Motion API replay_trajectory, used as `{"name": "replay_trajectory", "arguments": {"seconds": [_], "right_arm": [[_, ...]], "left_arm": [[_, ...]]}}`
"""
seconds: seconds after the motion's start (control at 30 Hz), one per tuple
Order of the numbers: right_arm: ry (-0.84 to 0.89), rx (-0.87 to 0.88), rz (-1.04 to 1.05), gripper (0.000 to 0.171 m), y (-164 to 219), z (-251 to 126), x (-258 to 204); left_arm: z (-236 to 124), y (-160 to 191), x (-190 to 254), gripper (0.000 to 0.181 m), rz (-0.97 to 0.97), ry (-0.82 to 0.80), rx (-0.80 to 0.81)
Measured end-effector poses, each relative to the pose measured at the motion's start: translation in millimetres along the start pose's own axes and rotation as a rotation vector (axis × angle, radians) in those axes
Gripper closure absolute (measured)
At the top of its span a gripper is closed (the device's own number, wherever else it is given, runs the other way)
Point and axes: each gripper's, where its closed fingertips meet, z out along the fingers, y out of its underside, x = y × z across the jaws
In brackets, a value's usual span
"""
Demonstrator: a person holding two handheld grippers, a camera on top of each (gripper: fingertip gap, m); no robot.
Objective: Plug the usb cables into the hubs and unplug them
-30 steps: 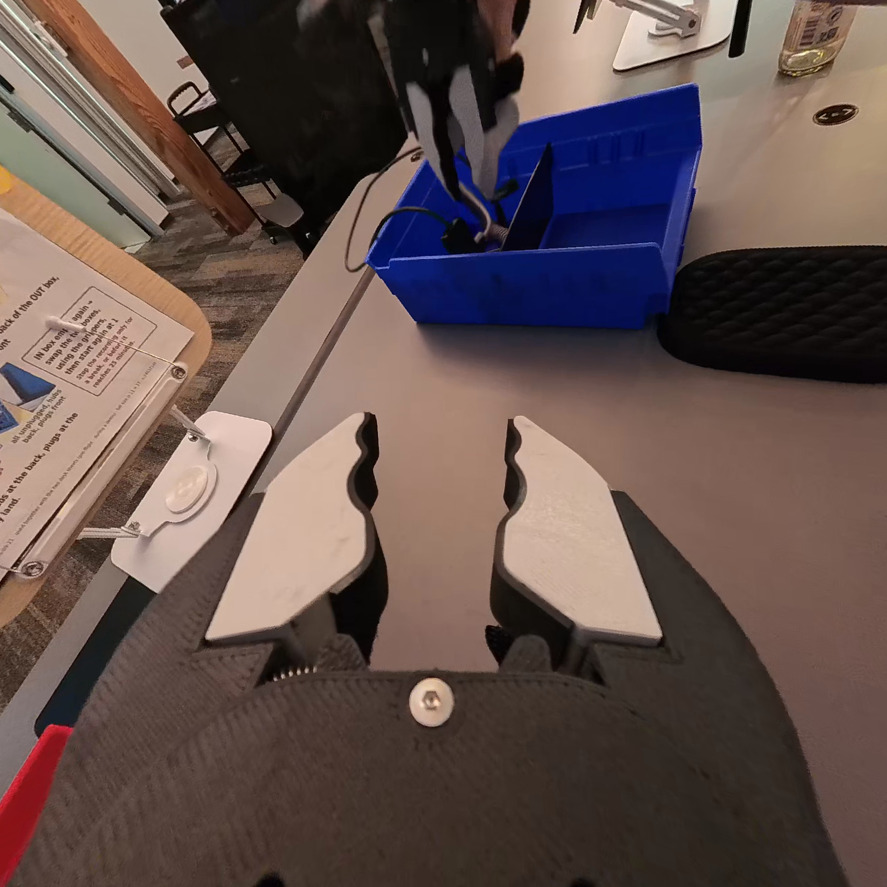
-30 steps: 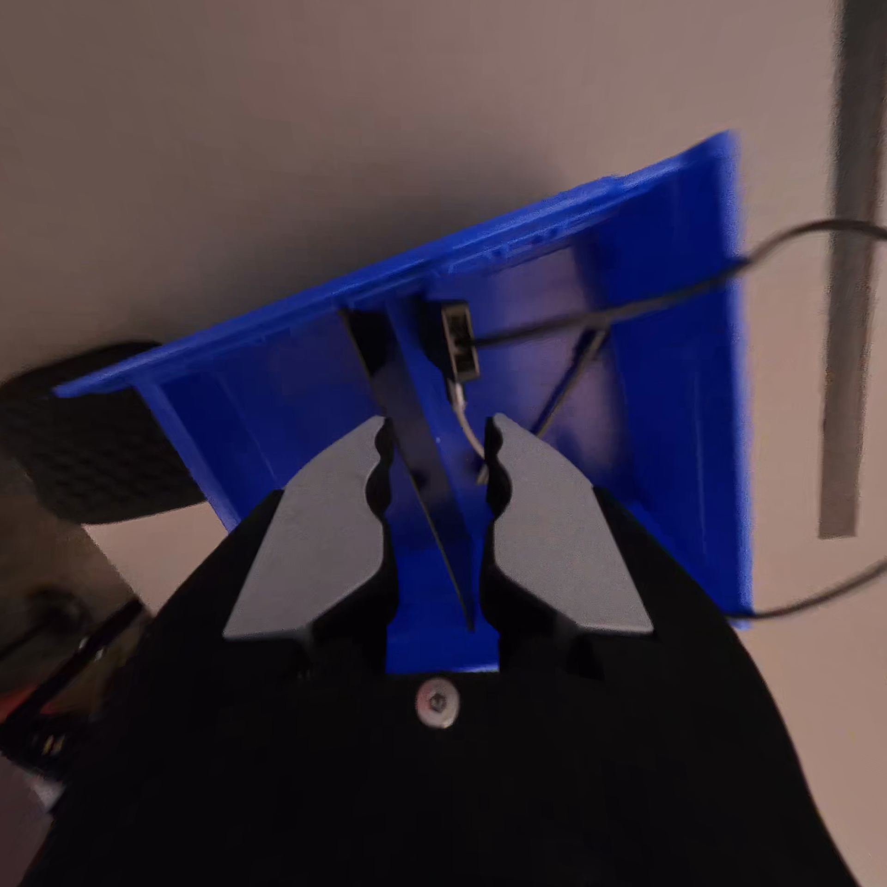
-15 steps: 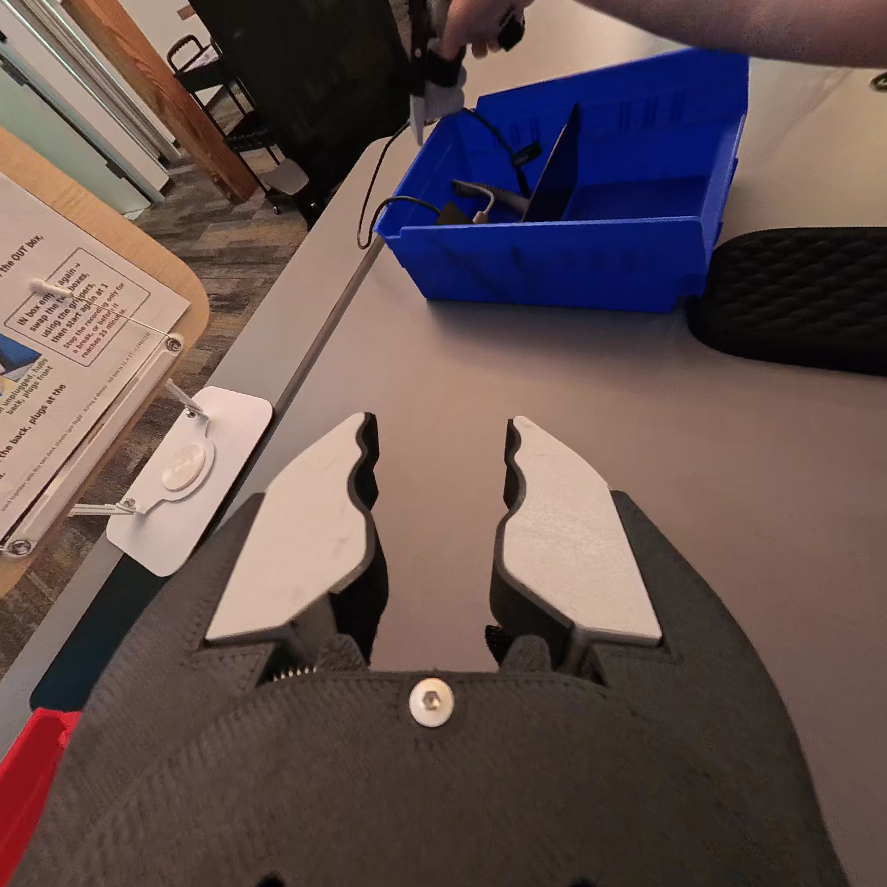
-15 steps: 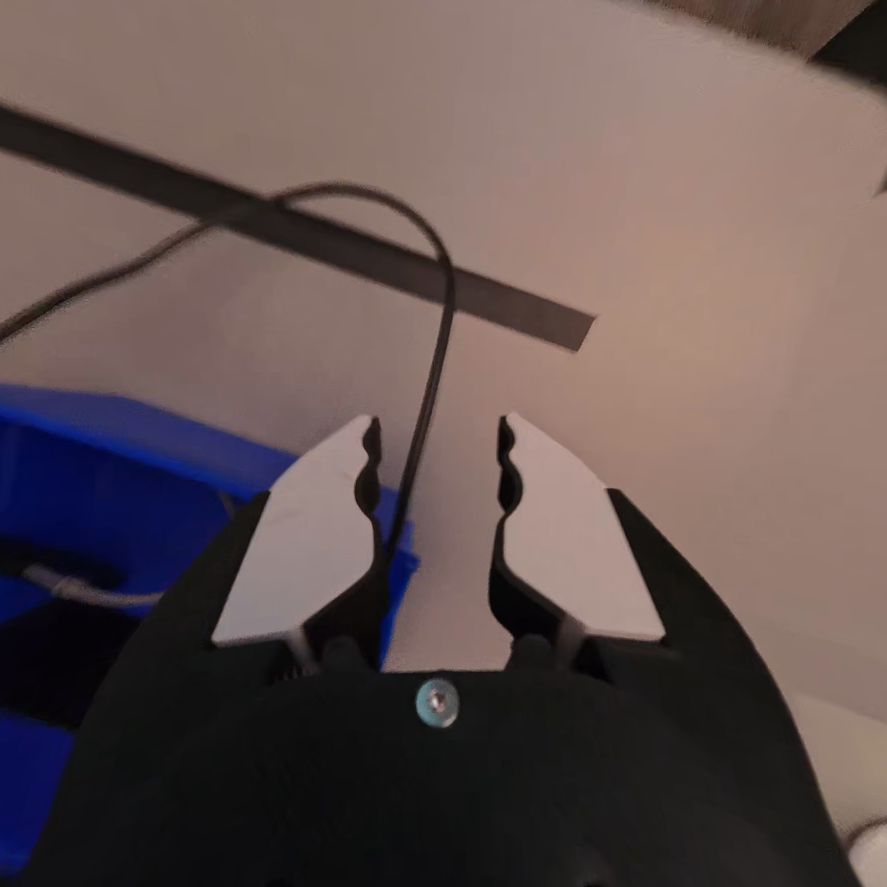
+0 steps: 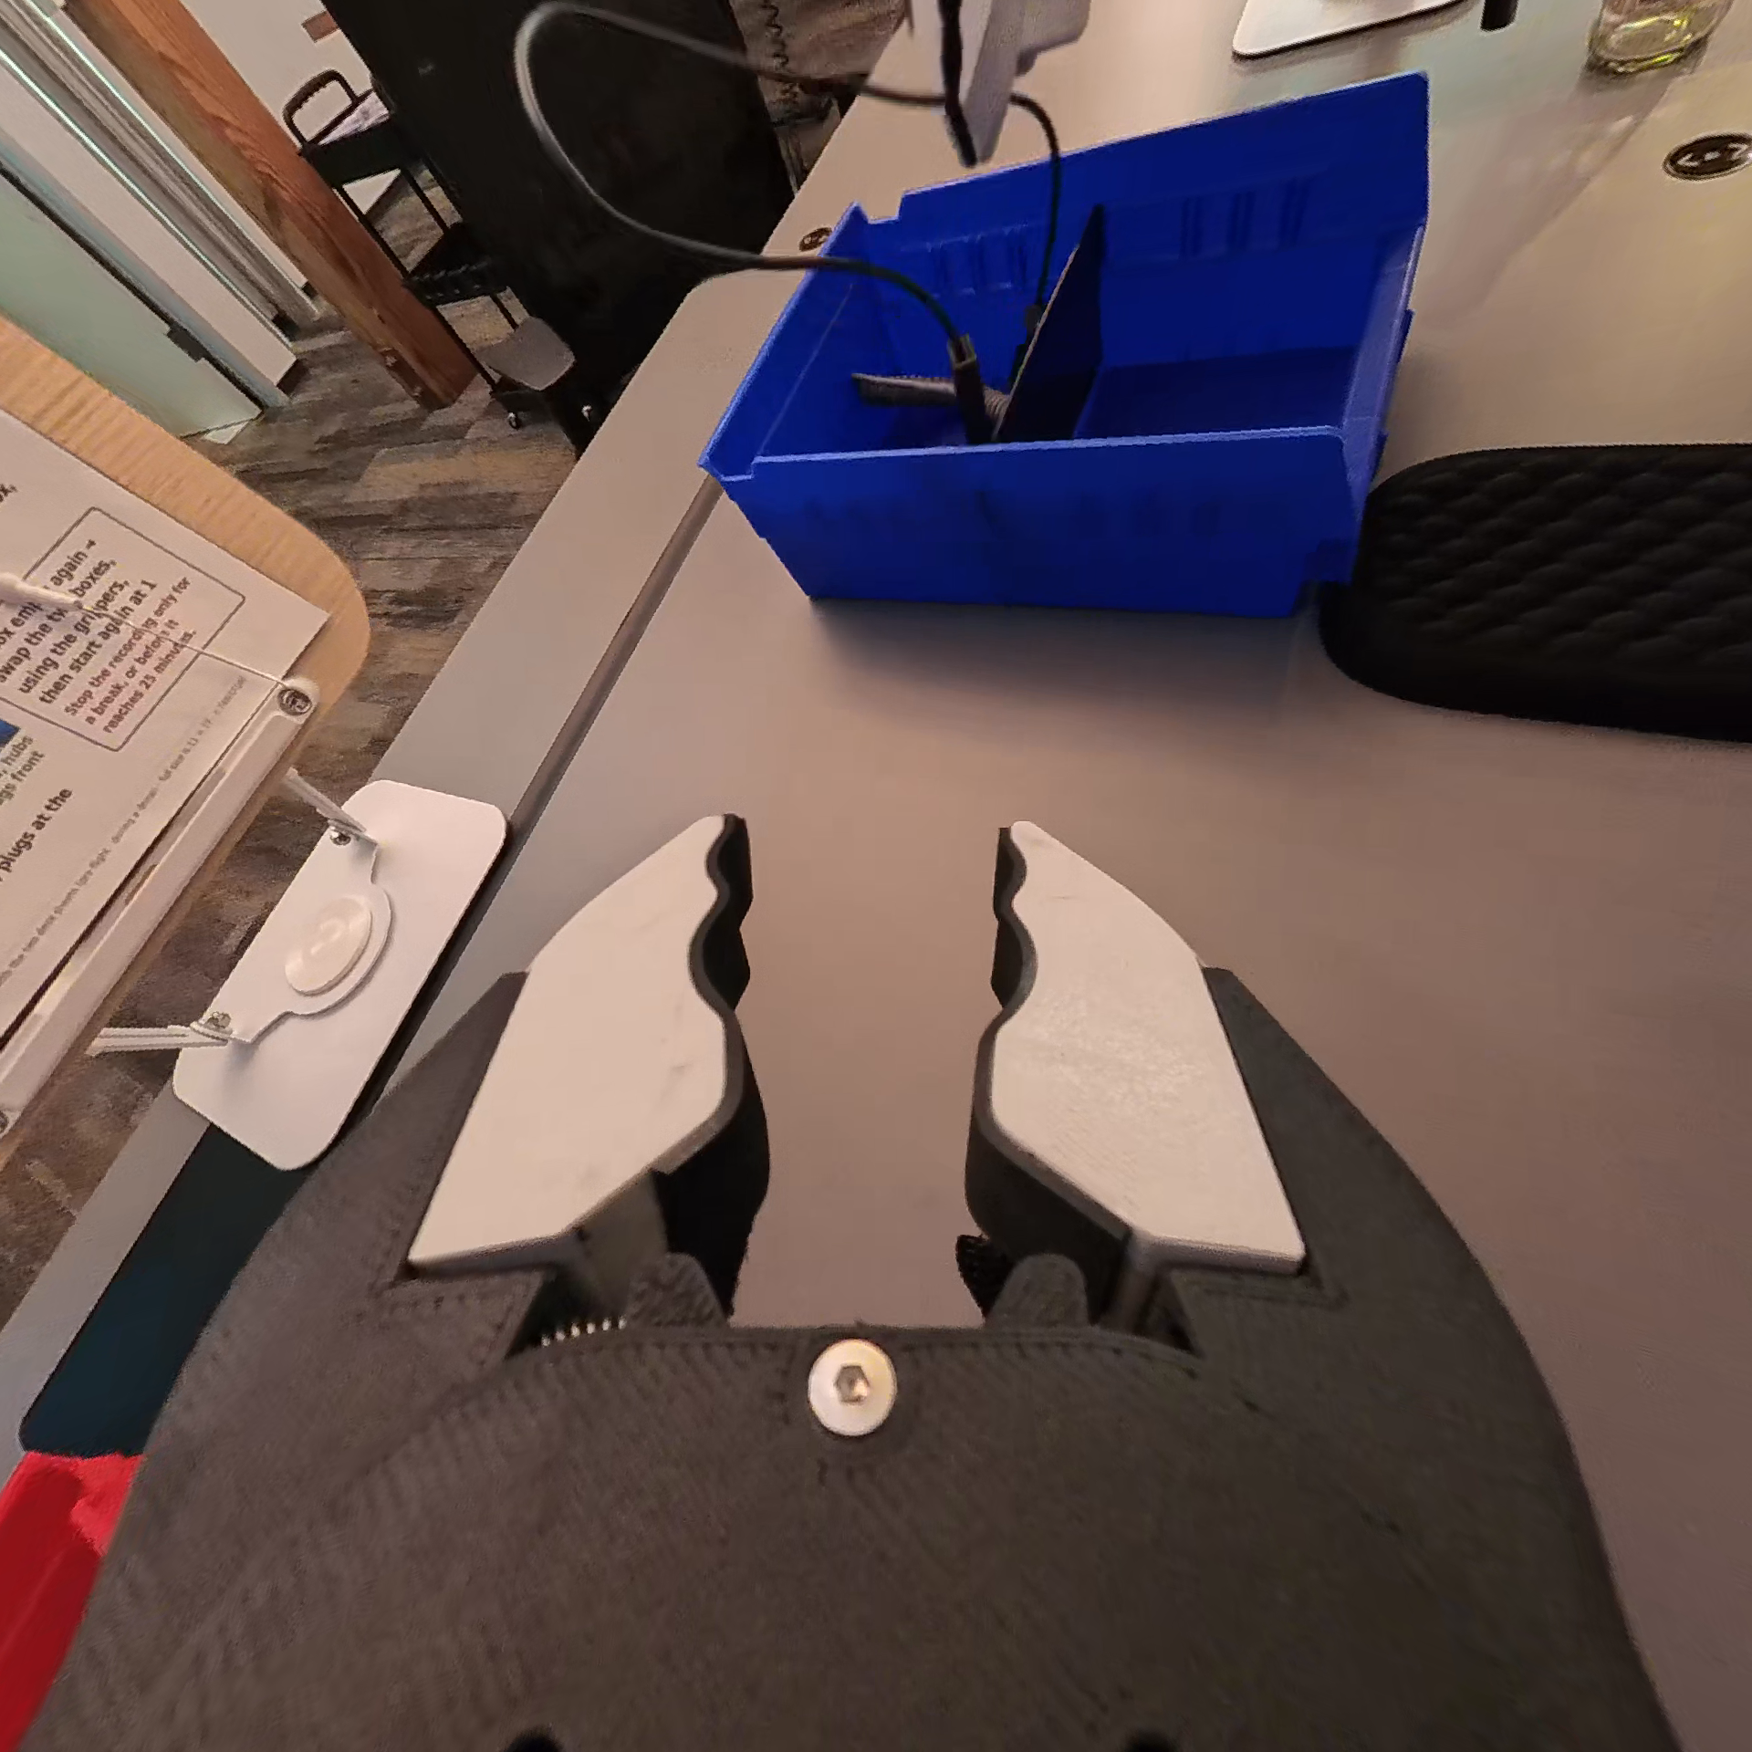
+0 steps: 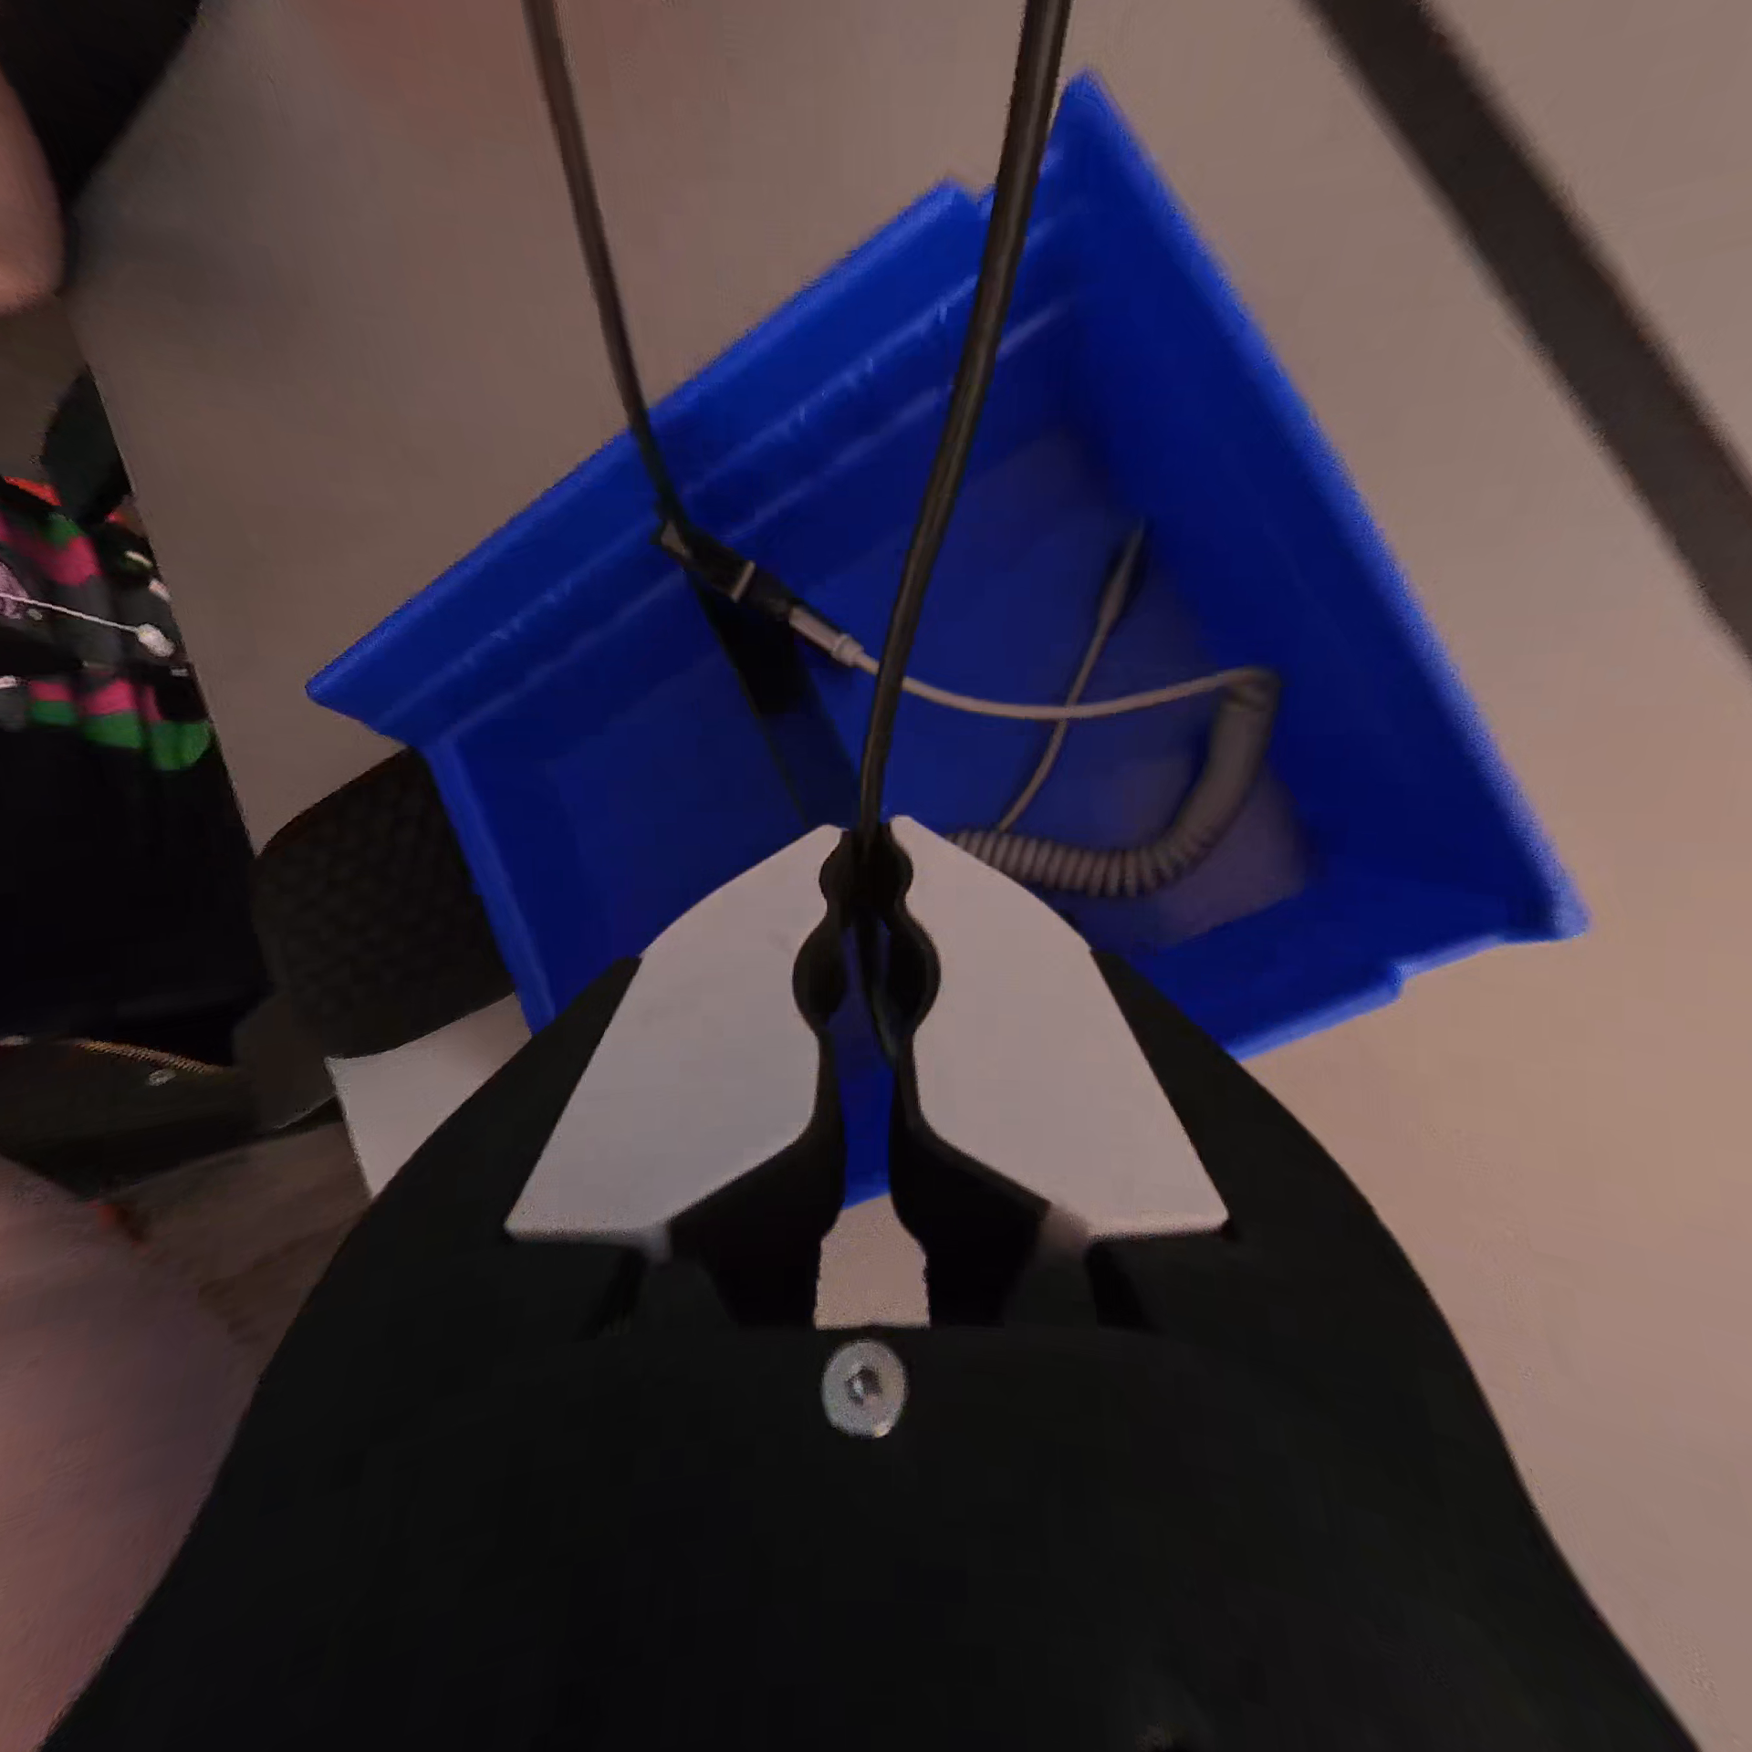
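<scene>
Since a moment ago the right gripper [image 6: 865, 839] has pinched one black cable [image 6: 958, 455] above the one blue bin [image 6: 1403, 607]; left gripper [image 5: 870, 839] gapes empty.

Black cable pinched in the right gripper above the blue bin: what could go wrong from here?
1. The right gripper is shut on the black cable mid-length, not on a plug, so the cable may slide through as it lifts.
2. Its far end seems joined to a grey coiled cable in the blue bin; pulling could drag that out too.
3. The left gripper is open and away from the bin, so nothing steadies it.
</scene>
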Motion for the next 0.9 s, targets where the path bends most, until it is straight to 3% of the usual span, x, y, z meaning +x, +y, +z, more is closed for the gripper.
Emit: {"name": "replay_trajectory", "arguments": {"seconds": [0.27,0.47,0.73,0.9], "right_arm": [[0.172,-0.402,0.11,0.165,18.4,74.2,54.9],[0.3,-0.602,0.195,0.165,38.7,97.0,77.8],[0.404,-0.467,0.244,0.164,35.7,104.7,90.8],[0.404,-0.386,0.266,0.136,29.7,93.5,82.8]], "left_arm": [[3.6,-3.4,11.9,0.132,0.026,0.014,-0.006],[4.8,-3.5,13.6,0.132,0.023,0.027,-0.002],[2.4,-9.3,17.1,0.132,0.028,0.038,0.019],[-2.3,-13.2,16.7,0.132,0.029,0.036,0.034]]}}
